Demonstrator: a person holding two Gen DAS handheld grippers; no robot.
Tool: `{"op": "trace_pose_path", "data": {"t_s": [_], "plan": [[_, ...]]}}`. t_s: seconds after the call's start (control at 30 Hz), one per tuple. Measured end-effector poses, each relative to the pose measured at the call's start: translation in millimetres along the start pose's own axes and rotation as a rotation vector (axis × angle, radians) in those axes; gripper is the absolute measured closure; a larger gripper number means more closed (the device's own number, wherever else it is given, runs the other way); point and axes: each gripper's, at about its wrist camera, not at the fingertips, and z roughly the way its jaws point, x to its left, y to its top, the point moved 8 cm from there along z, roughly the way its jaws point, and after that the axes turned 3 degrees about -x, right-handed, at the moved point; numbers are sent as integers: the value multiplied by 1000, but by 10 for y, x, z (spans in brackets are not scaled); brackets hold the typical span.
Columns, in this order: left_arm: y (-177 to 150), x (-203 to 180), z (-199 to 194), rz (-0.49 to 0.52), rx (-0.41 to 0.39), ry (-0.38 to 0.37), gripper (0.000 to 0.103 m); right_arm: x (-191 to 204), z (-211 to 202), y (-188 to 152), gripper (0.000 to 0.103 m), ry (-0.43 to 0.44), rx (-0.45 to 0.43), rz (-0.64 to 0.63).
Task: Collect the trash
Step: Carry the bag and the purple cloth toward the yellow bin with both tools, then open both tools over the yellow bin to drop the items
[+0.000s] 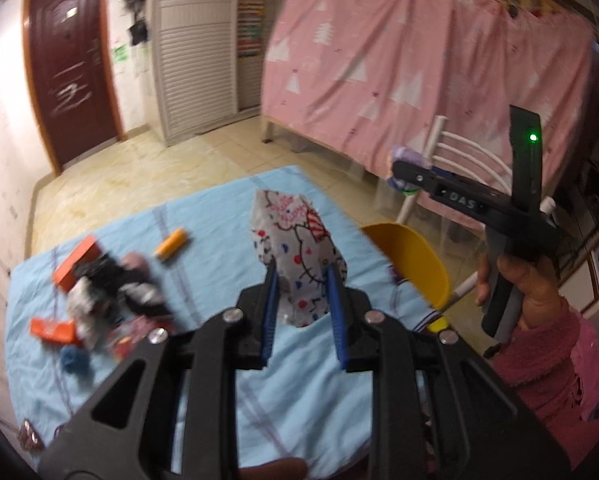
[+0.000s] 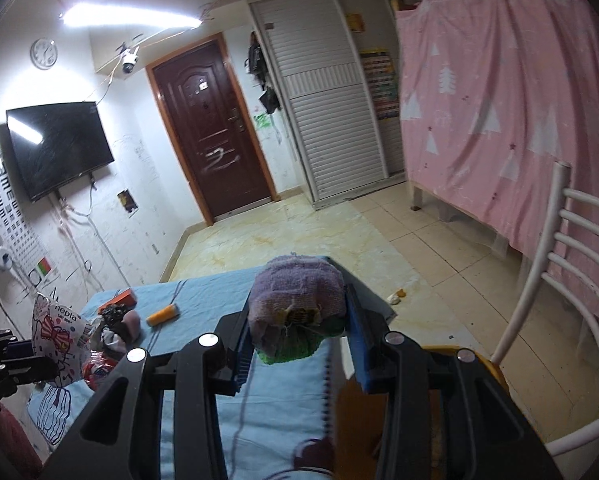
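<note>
Left gripper pinches printed wrapper; right gripper clamps seemingly purple cloth.

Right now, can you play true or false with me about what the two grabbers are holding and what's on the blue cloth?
1. The left gripper holds a white cartoon-printed wrapper. True.
2. The right gripper is empty. False: its jaws clamp a purple knitted cloth bundle.
3. A small orange cylinder lies on the light blue tablecloth. True.
4. The yellow plastic bin sits in the middle of the cloth. False: it sits at the table's edge.
5. The dark red door is open. False: shut.
</note>
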Motion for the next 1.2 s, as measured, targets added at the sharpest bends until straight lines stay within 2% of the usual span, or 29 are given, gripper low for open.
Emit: {"op": "trace_pose_path", "data": {"t_s": [0.13,0.47,0.57,0.6,0.63,0.7,0.77,0.8,1.0,1.2], "plan": [[122,-304,180,31,-1,-47,82,-272,-107,-10,69,-29,-15,30],[248,-1007,855,38,82,-170,82,-855,-301,-21,69,-47,-64,129],[283,-1148,1045,26,103,-191,81,-988,-330,-38,66,-47,-69,164],[289,-1182,1101,19,111,-198,78,-1015,-342,-44,63,-45,-71,174],[301,-1204,1159,10,117,-204,75,-1049,-342,-53,60,-45,-72,184],[300,-1223,1259,-5,128,-199,46,-1134,-309,-80,44,-55,-68,208],[280,-1223,1323,-15,140,-186,45,-1199,-288,-101,34,-62,-68,225],[257,-1211,1349,-22,151,-182,45,-1220,-276,-113,33,-65,-67,230],[215,-1051,1325,-69,165,-165,45,-1229,-214,-136,33,-54,-57,247],[234,-919,1165,-90,141,-166,45,-1000,-175,-127,32,-40,-46,208]]}}
